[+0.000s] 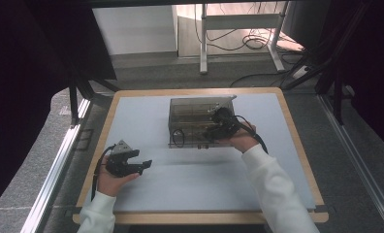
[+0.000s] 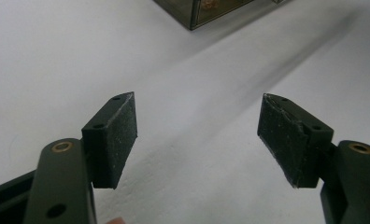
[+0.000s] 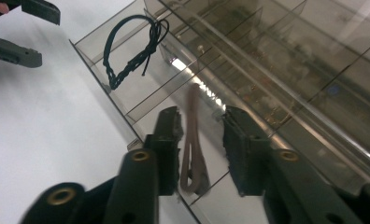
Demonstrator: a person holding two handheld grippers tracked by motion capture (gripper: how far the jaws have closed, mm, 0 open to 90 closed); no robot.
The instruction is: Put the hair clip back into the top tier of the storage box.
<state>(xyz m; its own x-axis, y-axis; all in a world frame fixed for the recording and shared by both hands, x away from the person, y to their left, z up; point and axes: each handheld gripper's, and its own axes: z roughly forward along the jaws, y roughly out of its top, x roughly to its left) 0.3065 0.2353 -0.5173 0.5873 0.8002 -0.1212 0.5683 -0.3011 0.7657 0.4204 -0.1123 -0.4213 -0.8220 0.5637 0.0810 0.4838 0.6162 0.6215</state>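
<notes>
A smoked clear plastic organiser box (image 1: 192, 114) stands mid-table with its divided drawer (image 3: 141, 100) pulled out toward me. A brown elastic loop (image 3: 192, 140) lies in one drawer compartment, and a black braided cord (image 3: 127, 51) lies in the compartment beside it. My right gripper (image 3: 201, 116) reaches down into the drawer, open, its pads standing either side of the brown loop without pressing it. In the high view the right gripper (image 1: 214, 127) is at the box's front right. My left gripper (image 1: 144, 165) rests low at the front left of the table, open and empty (image 2: 197, 135).
The table has a pale blue-grey mat (image 1: 204, 179) with a wooden rim (image 1: 296, 141). A corner of the box (image 2: 206, 9) shows far ahead of the left jaws. A desk frame (image 1: 238, 29) and cables lie on the floor beyond the table.
</notes>
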